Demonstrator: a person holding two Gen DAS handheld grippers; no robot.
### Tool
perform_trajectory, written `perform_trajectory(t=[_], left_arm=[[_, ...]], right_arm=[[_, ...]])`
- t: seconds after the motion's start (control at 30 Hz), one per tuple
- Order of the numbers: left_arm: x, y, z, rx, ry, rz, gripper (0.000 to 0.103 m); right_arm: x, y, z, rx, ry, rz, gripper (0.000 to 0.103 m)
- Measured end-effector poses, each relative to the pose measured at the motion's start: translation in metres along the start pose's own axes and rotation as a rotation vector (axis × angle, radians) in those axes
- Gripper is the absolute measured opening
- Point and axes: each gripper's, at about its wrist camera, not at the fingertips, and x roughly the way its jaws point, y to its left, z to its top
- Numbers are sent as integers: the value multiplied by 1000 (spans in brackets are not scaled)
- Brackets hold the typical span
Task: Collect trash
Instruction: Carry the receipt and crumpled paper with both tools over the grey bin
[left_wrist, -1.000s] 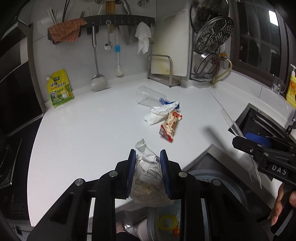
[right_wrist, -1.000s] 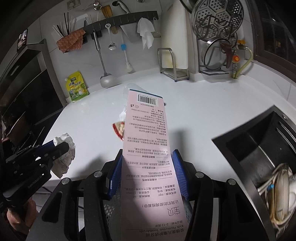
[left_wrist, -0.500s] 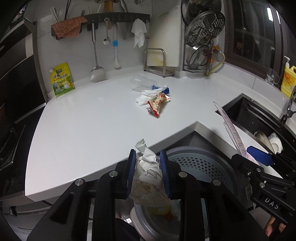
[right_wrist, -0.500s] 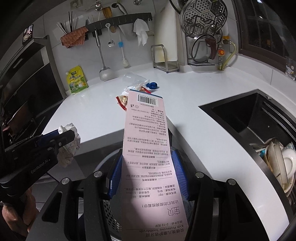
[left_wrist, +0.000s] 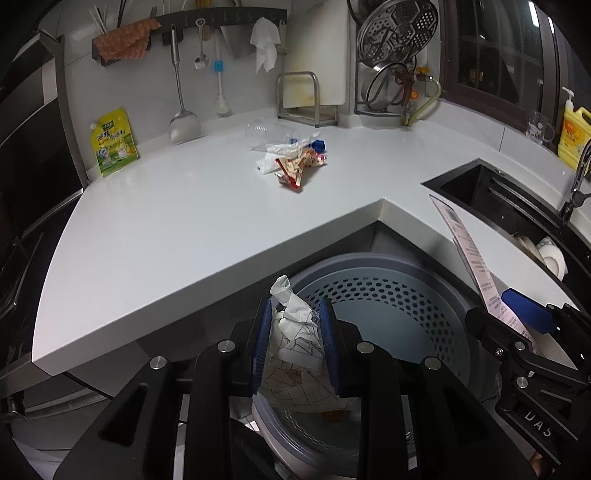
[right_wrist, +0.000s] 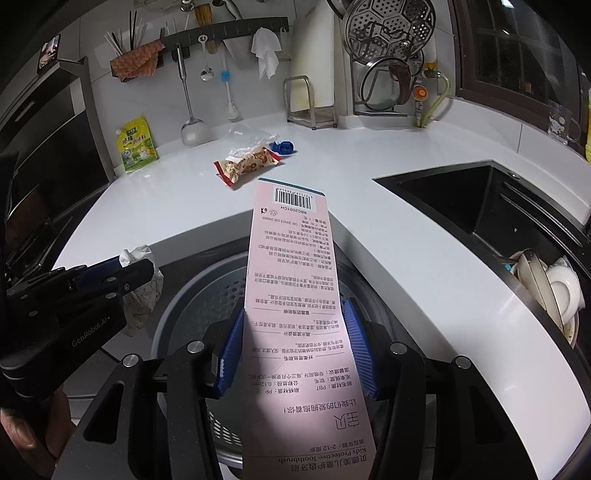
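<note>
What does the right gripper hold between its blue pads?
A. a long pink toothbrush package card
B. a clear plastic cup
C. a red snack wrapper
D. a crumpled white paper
A: the right gripper grips the long pink toothbrush package card with a barcode, above the grey perforated bin.

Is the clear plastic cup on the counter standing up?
No, the clear plastic cup lies tipped on its side on the white counter, beside the other trash.
</note>
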Motion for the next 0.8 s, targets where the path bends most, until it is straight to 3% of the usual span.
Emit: perform_trajectory(t=[0.8], left_arm=[[33, -4, -16, -14, 78, -32, 31]], right_arm=[[35, -3, -22, 1, 111, 23, 51]])
